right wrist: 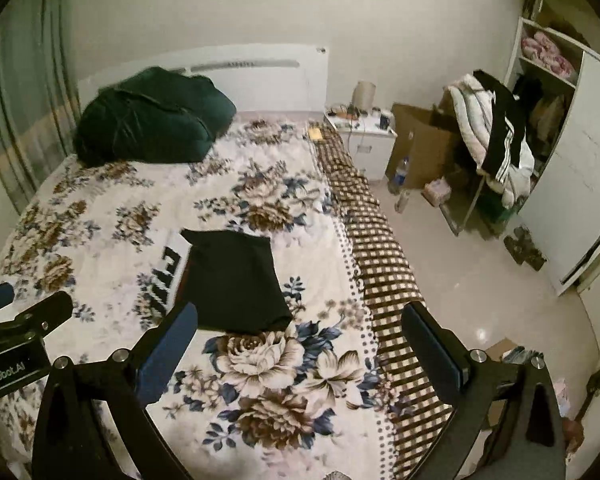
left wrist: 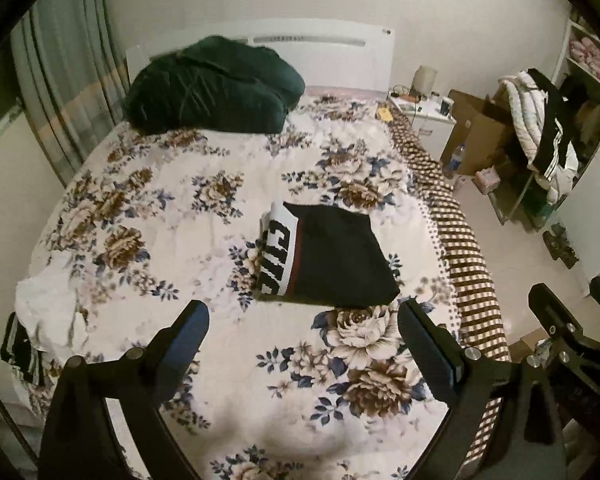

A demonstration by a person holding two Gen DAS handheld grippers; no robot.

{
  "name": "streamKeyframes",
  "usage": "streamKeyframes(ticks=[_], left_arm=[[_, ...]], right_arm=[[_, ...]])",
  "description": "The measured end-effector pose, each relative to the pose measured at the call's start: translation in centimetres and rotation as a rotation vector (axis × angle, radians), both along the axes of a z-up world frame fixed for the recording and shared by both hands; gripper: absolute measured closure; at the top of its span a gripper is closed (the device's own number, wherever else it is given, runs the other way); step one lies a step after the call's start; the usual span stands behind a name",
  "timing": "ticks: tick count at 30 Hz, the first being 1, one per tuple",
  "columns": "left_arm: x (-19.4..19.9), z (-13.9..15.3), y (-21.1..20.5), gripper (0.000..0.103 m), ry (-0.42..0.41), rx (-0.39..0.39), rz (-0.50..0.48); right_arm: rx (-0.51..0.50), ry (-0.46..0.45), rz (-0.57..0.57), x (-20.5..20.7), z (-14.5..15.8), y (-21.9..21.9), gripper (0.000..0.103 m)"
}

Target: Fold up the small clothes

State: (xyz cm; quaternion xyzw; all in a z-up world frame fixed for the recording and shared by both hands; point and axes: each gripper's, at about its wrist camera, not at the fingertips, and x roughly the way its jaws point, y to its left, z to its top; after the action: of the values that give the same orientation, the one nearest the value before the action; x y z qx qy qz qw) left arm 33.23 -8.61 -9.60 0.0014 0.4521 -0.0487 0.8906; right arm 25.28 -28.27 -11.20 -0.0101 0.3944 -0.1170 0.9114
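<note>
black shorts [left wrist: 332,256] w/ a white lettered waistband lie flat mid-bed on the floral cover [left wrist: 148,216], look light, soft & floppy, so best pinched at a hem corner; left gripper [left wrist: 304,332] & right gripper [right wrist: 300,336] both hover spread apart, holding nothing.

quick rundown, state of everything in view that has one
black shorts: folded, lying flat on the bed
left gripper: open, empty, above the bedspread
right gripper: open, empty
white clothes pile: crumpled, unfolded, at the bed's left edge
dark green bundle: heaped by the headboard
cardboard box: flaps open, on the floor
wardrobe: door open
</note>
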Motion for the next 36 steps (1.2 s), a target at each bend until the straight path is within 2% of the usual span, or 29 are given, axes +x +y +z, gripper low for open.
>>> streamKeyframes(ticks=[6, 14, 16, 18, 36], left_arm=[[-3.4, 4.5, 1.2, 0.007, -0.075, -0.007, 0.019], [-6.4, 7.4, 2.8, 0.007, -0.143, 0.017, 0.037], [-6.8, 7.6, 3.1, 0.006, -0.148, 0.013, 0.039], [-7.0, 7.6, 3.3, 0.001, -0.149, 0.013, 0.039], [-8.1, 7.9, 3.6, 0.0, -0.169, 0.029, 0.049]], right_arm=[[0.009, -0.056, 0.016, -4.5, 5.5, 1.5, 0.0], [0.01, -0.096, 0.048, -8.1, 9.9, 3.9, 0.0], [-0.002, -0.102, 0.051, -8.5, 10.4, 4.3, 0.0], [-0.001, -0.103, 0.058, -9.0, 10.8, 4.7, 0.0], [-0.004, -0.116, 0.043, -10.9, 11.6, 5.4, 0.0]])
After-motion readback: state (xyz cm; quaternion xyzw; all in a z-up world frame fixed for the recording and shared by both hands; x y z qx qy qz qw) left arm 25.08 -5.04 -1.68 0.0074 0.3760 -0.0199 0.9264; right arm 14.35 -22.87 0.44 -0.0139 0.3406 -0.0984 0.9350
